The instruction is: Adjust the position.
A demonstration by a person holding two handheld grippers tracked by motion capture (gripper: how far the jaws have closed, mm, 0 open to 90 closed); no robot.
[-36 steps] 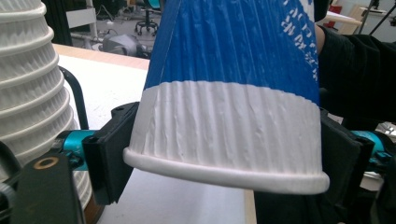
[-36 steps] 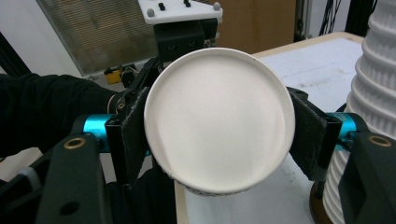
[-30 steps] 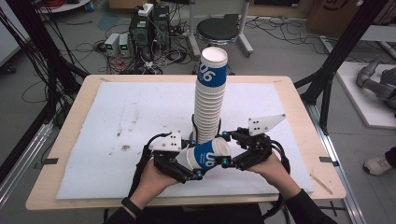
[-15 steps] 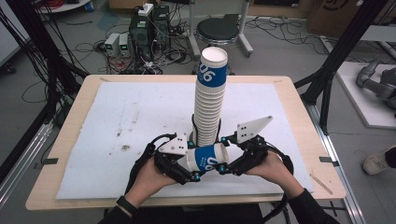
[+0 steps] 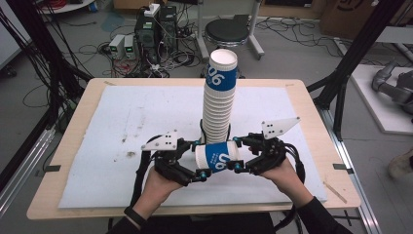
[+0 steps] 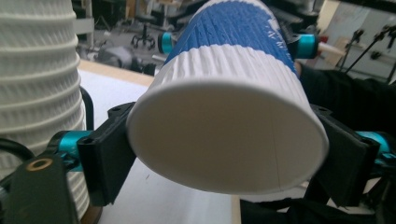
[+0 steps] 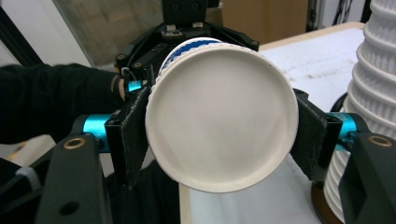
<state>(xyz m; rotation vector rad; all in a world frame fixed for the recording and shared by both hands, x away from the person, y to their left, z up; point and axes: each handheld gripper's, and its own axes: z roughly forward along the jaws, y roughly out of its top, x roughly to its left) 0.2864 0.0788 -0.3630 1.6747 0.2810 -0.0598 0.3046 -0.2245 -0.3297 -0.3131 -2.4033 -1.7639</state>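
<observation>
Step in hand: a hand-over of the cup (image 5: 218, 157) from one gripper to the other is judged to be under way, low over the near middle of the table (image 5: 63, 146)
Cup: held on its side in the air, clear of the table, just in front of the foot of the stack (image 5: 217, 105) and apart from it; each end is taken by one gripper
Right gripper (image 5: 237, 155): clamped on the cup; its jaws have just been closing with the cup between them, and in the right gripper view both pads (image 7: 133, 135) are seen pressed against the cup's round end
Left gripper (image 5: 198, 159): set about the other end at a middling width; its jaws have just been opening with the cup between them, and the pads (image 6: 109, 154) are seen right at the cup's sides, though whether they press on it cannot be told
Stack: upright and tall on the middle of the table, touched by neither gripper
Next move: the left jaws are to be spread until the cup is plainly free, then drawn back along the cup's axis so that the cup is not dragged or twisted in the right grip
After that: the cup is probably to be turned upright by the right hand before it is set down or brought to the stack
Care called for: a light squeeze only, as the paper wall is likely to be dented, and a wide berth for the stack, which could be tipped by a knock near its foot
</observation>
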